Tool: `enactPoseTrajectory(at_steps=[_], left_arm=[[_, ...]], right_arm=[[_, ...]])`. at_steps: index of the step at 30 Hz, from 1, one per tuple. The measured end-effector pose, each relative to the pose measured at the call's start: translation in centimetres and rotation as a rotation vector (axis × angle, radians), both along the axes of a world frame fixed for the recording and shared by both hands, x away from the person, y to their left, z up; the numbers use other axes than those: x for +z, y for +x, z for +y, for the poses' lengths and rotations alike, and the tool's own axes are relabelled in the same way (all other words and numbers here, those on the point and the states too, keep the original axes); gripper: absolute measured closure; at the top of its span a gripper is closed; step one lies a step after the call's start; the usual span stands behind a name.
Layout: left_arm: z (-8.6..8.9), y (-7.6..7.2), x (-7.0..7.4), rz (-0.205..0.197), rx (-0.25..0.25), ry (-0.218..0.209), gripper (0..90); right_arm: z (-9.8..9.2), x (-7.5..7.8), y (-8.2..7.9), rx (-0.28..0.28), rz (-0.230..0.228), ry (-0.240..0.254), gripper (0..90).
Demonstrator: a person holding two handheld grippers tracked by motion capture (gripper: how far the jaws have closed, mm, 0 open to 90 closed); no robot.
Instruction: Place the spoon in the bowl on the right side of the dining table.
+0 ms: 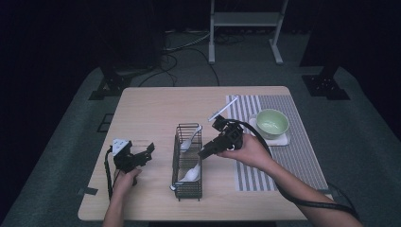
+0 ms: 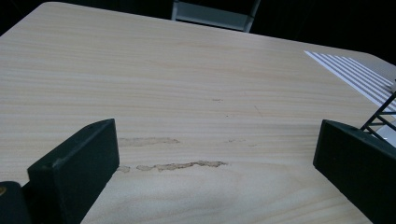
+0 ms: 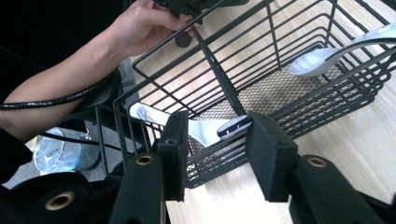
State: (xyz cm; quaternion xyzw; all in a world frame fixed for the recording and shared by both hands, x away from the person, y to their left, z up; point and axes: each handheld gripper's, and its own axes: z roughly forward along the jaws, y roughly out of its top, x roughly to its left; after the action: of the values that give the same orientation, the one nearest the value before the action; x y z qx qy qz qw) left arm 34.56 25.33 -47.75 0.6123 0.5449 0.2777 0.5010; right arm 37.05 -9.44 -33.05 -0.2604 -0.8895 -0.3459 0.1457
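right tool (image 3: 212, 154) at lower centre of its own view, jaws half spread either side of a spoon (image 3: 205, 129) handle in the wire basket (image 3: 261, 65), pads not pressing it. left tool (image 2: 215, 163) spread wide over bare bench (image 2: 187, 79).

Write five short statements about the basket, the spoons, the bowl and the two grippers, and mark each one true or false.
1. Two white spoons lie in the black wire basket. True: near spoon, far spoon.
2. The green bowl stands on the striped mat. True.
3. The left gripper holds a spoon. False: its jaws stand wide apart over bare table, nothing between them.
4. The right gripper reaches for the bowl. False: its jaws straddle the near spoon at the basket's near end.
5. The basket sits on the striped mat. False: it stands on bare wood, left of the mat.
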Motion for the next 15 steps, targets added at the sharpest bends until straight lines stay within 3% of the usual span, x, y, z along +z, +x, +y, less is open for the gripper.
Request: enactPoseTrajectory(at_steps=[4, 7, 15], left_arm=[[-0.01, 0.00, 0.00, 0.000, 0.000, 0.001, 0.0], [0.02, 0.01, 0.00, 0.001, 0.000, -0.001, 0.0], [0.01, 0.02, 0.00, 0.002, -0.001, 0.001, 0.0]], right_arm=[[0.09, -0.09, 0.31, -0.015, 0.000, -0.006, 63.3], [0.20, -0.23, 0.47, -0.010, -0.002, -0.017, 73.5], [0.39, 0.01, 0.08, 0.012, -0.026, -0.029, 74.6]])
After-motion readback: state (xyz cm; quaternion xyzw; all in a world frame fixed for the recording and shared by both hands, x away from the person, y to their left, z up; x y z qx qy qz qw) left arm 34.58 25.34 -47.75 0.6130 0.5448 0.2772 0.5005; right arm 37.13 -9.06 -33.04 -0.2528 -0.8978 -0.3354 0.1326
